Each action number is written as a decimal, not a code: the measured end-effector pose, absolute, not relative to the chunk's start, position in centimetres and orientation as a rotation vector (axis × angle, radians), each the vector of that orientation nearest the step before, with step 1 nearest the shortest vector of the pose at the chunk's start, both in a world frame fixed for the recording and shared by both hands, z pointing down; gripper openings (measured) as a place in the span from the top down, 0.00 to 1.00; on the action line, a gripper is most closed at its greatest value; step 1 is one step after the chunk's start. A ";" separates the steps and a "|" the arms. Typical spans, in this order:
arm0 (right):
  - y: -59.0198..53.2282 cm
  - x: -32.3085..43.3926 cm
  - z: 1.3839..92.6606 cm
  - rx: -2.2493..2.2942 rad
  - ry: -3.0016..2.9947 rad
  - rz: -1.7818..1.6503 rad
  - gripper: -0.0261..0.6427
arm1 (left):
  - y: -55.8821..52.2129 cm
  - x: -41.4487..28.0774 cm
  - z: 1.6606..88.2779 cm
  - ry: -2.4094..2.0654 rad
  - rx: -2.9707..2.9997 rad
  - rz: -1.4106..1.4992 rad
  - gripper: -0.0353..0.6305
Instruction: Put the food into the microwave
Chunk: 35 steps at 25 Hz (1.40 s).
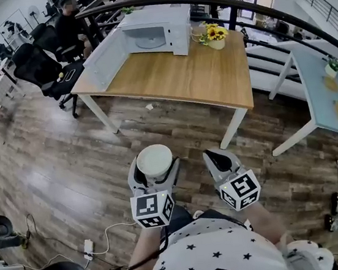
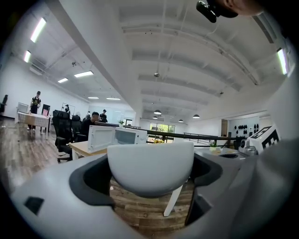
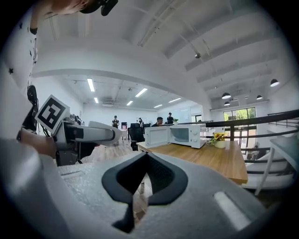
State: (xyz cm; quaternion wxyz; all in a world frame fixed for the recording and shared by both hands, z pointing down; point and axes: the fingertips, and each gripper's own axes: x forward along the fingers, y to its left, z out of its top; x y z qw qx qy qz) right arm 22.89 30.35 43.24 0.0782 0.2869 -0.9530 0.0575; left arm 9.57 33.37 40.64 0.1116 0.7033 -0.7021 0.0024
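My left gripper [image 1: 155,171] is shut on a white bowl [image 1: 154,160], its jaws spread wide round the bowl's sides. The bowl [image 2: 150,165] fills the middle of the left gripper view, and what it holds does not show. My right gripper [image 1: 218,159] is beside it, shut and empty; its pads meet at the tips [image 3: 146,158]. Both grippers are over the wooden floor, well short of the table. The white microwave [image 1: 157,33] stands at the far end of the wooden table [image 1: 180,77] with its door [image 1: 107,60] swung open to the left. The microwave also shows ahead [image 2: 114,137] [image 3: 175,135].
A pot of yellow flowers [image 1: 214,35] stands right of the microwave. Black office chairs [image 1: 41,68] and seated people are at far left. A light blue table [image 1: 328,98] is at right. A black railing [image 1: 252,12] curves behind. A power strip and cable [image 1: 89,248] lie on the floor.
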 end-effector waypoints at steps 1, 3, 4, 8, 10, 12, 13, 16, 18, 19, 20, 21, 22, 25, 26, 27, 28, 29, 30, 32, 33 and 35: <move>30.5 22.9 43.3 0.857 -2.851 0.173 0.95 | 33.5 9.5 40.6 -2.062 2.064 0.006 0.19; 30.8 22.9 43.3 0.846 -2.858 0.181 0.95 | 33.8 9.4 40.6 -2.067 2.059 0.000 0.19; 31.0 22.9 43.2 0.836 -2.867 0.191 0.95 | 34.0 9.3 40.6 -2.068 2.057 -0.004 0.19; 31.7 23.3 44.0 0.830 -2.859 0.213 0.95 | 34.6 9.4 41.0 -2.063 2.049 -0.014 0.19; 31.9 23.7 44.3 0.841 -2.850 0.219 0.95 | 35.0 9.5 41.1 -2.065 2.045 -0.011 0.19; 32.1 23.9 44.5 0.847 -2.845 0.229 0.95 | 35.3 9.6 41.2 -2.066 2.037 -0.018 0.19; 32.1 24.0 44.7 0.850 -2.841 0.233 0.95 | 35.4 9.6 41.2 -2.065 2.033 -0.022 0.19; 32.1 24.2 44.9 0.855 -2.832 0.240 0.95 | 35.4 9.9 41.3 -2.060 2.036 -0.015 0.19; 32.0 24.2 44.9 0.861 -2.832 0.240 0.95 | 35.3 10.0 41.3 -2.054 2.042 -0.014 0.19; 31.9 24.3 44.9 0.866 -2.834 0.242 0.95 | 35.2 10.1 41.3 -2.052 2.043 -0.017 0.19; 31.7 24.3 44.9 0.872 -2.835 0.247 0.95 | 35.0 10.1 41.3 -2.050 2.044 -0.022 0.19; 31.4 24.4 44.8 0.877 -2.835 0.252 0.95 | 34.8 10.2 41.2 -2.048 2.046 -0.026 0.19; 31.1 24.3 44.8 0.881 -2.834 0.256 0.95 | 34.5 10.2 41.2 -2.046 2.048 -0.030 0.19; 30.0 24.0 45.1 0.886 -2.825 0.256 0.95 | 33.3 9.9 41.1 -2.039 2.056 -0.038 0.19; 29.6 23.8 45.2 0.888 -2.821 0.252 0.95 | 32.9 9.7 41.0 -2.038 2.058 -0.040 0.19; 29.2 23.5 45.2 0.892 -2.817 0.243 0.95 | 32.4 9.5 41.0 -2.037 2.059 -0.041 0.19; 28.7 23.2 45.3 0.895 -2.812 0.234 0.95 | 31.9 9.2 41.0 -2.037 2.061 -0.041 0.19; 28.1 22.9 45.2 0.896 -2.810 0.227 0.95 | 31.4 9.0 41.0 -2.037 2.062 -0.040 0.19; 27.5 22.5 45.2 0.894 -2.811 0.224 0.95 | 30.8 8.7 40.9 -2.038 2.063 -0.039 0.19; 26.1 21.4 45.0 0.891 -2.816 0.220 0.95 | 29.5 7.9 40.9 -2.040 2.067 -0.041 0.19; 25.4 20.8 44.9 0.891 -2.818 0.217 0.95 | 28.9 7.4 40.8 -2.042 2.069 -0.042 0.19; 24.0 19.5 44.8 0.890 -2.820 0.210 0.95 | 27.5 6.4 40.8 -2.042 2.076 -0.043 0.19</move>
